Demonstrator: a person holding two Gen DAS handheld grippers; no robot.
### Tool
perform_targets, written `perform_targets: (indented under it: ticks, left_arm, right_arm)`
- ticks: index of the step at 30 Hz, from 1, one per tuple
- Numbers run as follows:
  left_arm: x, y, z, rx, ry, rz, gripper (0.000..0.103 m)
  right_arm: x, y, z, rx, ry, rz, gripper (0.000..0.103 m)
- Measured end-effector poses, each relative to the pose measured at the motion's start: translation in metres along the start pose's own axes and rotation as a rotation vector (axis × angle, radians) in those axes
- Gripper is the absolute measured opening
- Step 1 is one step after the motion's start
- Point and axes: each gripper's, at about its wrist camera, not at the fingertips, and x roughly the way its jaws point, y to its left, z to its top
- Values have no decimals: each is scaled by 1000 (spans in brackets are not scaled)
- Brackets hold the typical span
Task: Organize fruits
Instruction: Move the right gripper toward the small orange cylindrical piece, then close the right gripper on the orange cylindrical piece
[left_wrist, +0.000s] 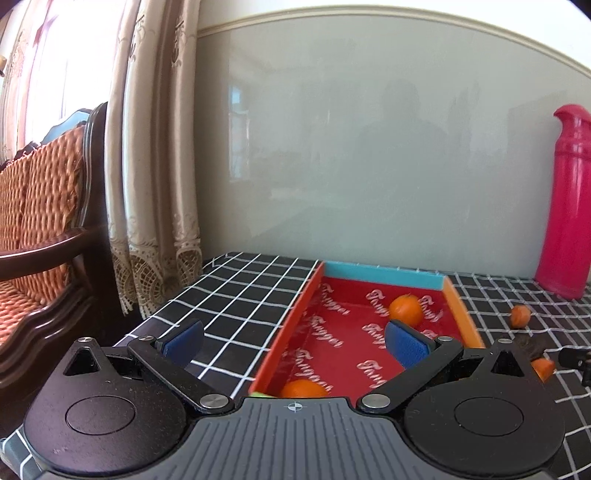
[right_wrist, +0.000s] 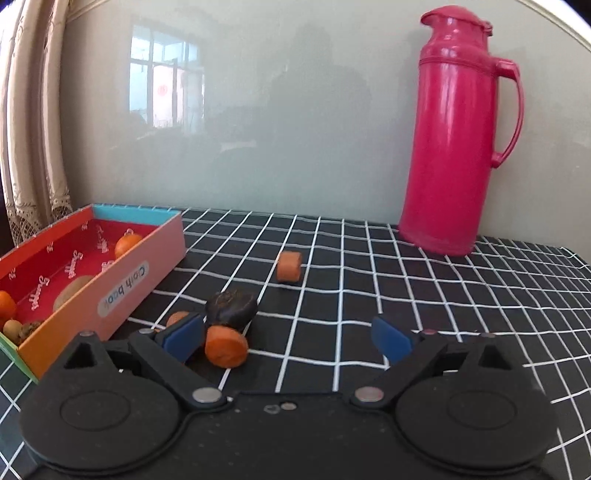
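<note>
My left gripper (left_wrist: 295, 341) is open over the near end of a red-lined box (left_wrist: 291, 325), with nothing between its blue pads. Inside the box lie one orange (left_wrist: 405, 310) at the far right and another orange (left_wrist: 303, 387) close to me. My right gripper (right_wrist: 288, 339) stands open low over the checked cloth. An orange chunk (right_wrist: 226, 346) lies just inside its left finger (right_wrist: 184, 338), untouched by the pads. Behind the chunk sits a dark wrinkled fruit (right_wrist: 231, 308), and a second orange chunk (right_wrist: 289, 266) lies farther back. The box (right_wrist: 110, 280) is to the left of them.
A tall pink thermos jug (right_wrist: 454, 147) stands at the back right against a glossy wall panel. A black cloth with a white grid (right_wrist: 369, 295) covers the table. Left of the table are a curtain (left_wrist: 155, 184) and a wooden chair with a woven cushion (left_wrist: 37, 221).
</note>
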Motion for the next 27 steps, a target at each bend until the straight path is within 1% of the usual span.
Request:
perform_targets:
  ticks: [5, 7, 8, 10, 14, 16, 18, 19, 23, 24, 25, 26, 27]
  left_arm:
    - [4, 13, -2, -5, 16, 23, 103]
    - [6, 18, -2, -9, 21, 29, 103]
    - [6, 20, -2, -11, 21, 34, 103]
    - [7, 24, -2, -17, 23, 42, 103]
    - [9, 32, -3, -28, 27, 53, 103]
    - [11, 36, -4, -30, 35, 58, 103]
    - [12, 38, -4, -34, 37, 62, 103]
    - [12, 39, -4, -36, 38, 64, 103]
    - [14, 42, -5, -38, 45, 71, 103]
    - [14, 42, -5, -39, 47, 72, 103]
    - [14, 43, -5, -41, 48, 74, 103]
    - [14, 44, -5, -45, 47, 77, 103]
    - [14, 44, -5, -49, 48, 79, 103]
  right_arm:
    - [8, 6, -1, 14, 29, -1, 96]
    - [12, 8, -1, 17, 43, 3, 87]
    - [14, 9, -1, 17, 54, 2, 85]
    - [19, 11, -2, 23, 75, 12, 74]
    - [27, 17, -4, 21, 108, 38, 67]
    - [31, 20, -5, 25, 119, 44, 59]
    - [35, 21, -5, 35, 132, 49, 55]
    - [37, 21, -5, 38, 141, 50, 52]
    - [41, 21, -6, 64, 156, 54, 48]
    - [42, 22, -5, 63, 158, 58, 45]
    - [42, 22, -4, 65, 159, 68, 35]
    - [41, 23, -4, 66, 158, 70, 29]
    - [40, 25, -4, 61, 153, 58, 29]
